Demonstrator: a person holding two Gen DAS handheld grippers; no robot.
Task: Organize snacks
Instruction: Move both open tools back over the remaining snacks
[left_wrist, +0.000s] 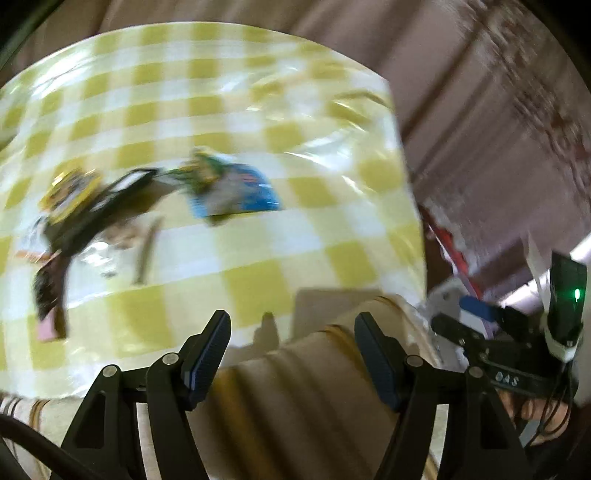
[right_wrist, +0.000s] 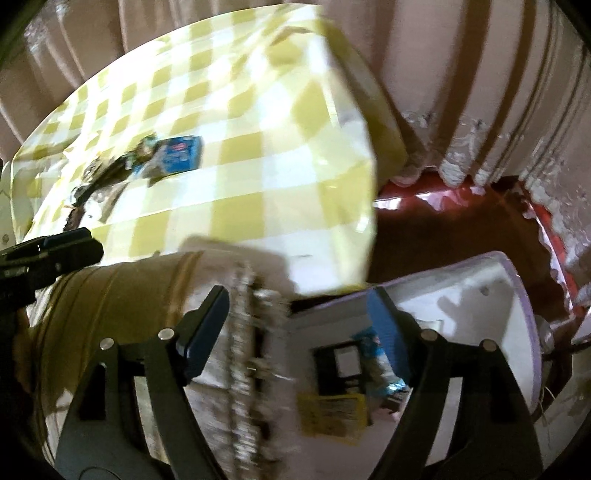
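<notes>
A blurred heap of snack packets lies on the yellow-and-white checked tablecloth (left_wrist: 258, 258): a blue packet (left_wrist: 240, 192), a yellow packet (left_wrist: 70, 188) and dark wrappers (left_wrist: 96, 218). My left gripper (left_wrist: 291, 332) stands open near the table's front edge over beige striped fabric, with nothing between its fingers. In the right wrist view my right gripper (right_wrist: 299, 317) is open above a white box (right_wrist: 491, 291) beside the table. In the box lie a yellow packet (right_wrist: 332, 413), a black-and-white packet (right_wrist: 343, 365) and a blue packet (right_wrist: 373, 343). The heap's blue packet (right_wrist: 181, 153) shows far left.
Pinkish curtains (right_wrist: 461, 74) with a lace hem hang behind and right of the table. A glossy red-brown surface (right_wrist: 443, 229) lies below the table's right edge. Beige striped fabric (right_wrist: 129, 295) covers the front. A black tracker with a green light (left_wrist: 569, 295) shows at the right.
</notes>
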